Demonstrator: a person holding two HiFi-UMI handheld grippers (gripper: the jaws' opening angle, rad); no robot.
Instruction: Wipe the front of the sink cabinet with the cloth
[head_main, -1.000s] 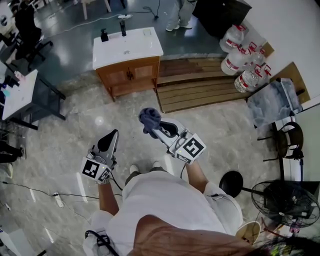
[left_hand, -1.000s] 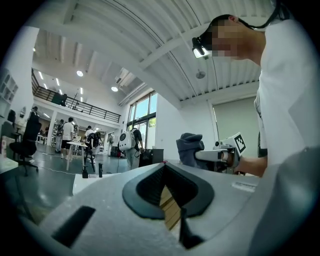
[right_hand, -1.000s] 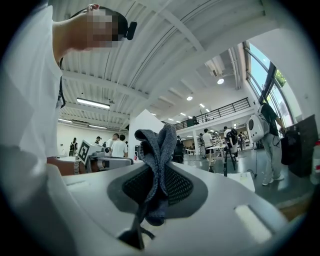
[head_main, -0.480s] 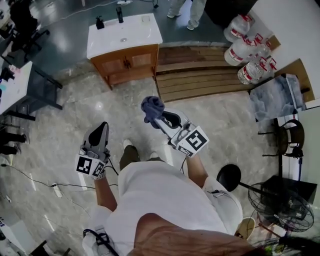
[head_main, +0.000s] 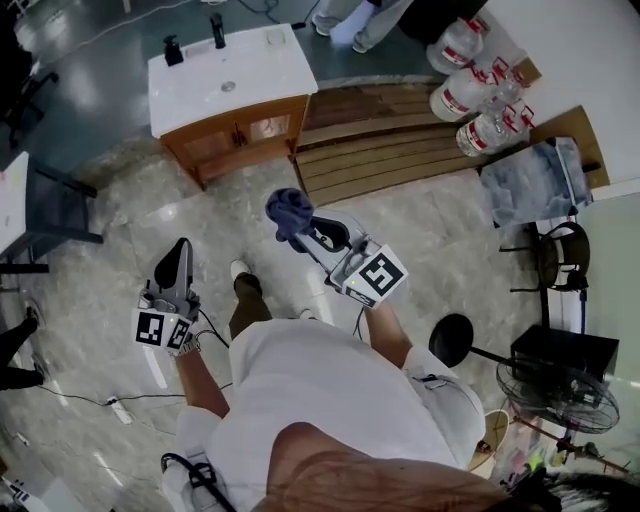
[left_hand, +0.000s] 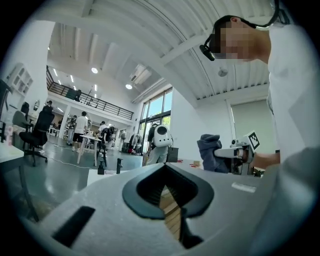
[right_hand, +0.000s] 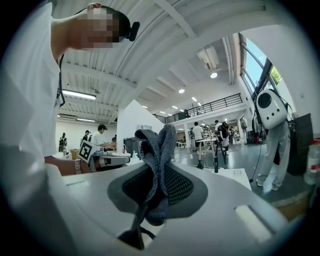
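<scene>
The sink cabinet (head_main: 235, 135), brown wood with two doors under a white basin top (head_main: 225, 72), stands on the floor ahead at the upper left. My right gripper (head_main: 300, 228) is shut on a blue-grey cloth (head_main: 291, 212), held in the air well short of the cabinet front. In the right gripper view the cloth (right_hand: 157, 155) is bunched upright between the jaws of that gripper (right_hand: 155, 185). My left gripper (head_main: 175, 262) hangs lower left, shut with nothing in it. In the left gripper view the left gripper (left_hand: 167, 192) points toward the cabinet, with the cloth (left_hand: 211, 152) off to the right.
A slatted wooden platform (head_main: 390, 150) lies right of the cabinet, with large water jugs (head_main: 480, 95) behind it. A black stool (head_main: 452, 340), a floor fan (head_main: 560, 395) and a chair (head_main: 550, 262) stand at the right. A dark table (head_main: 45, 210) is at the left, and a cable with a power strip (head_main: 118, 408) lies on the floor.
The person has stepped toward the cabinet, which now looks larger and further left. Both grippers have shifted left. The cloth stays gripped in the right one.
</scene>
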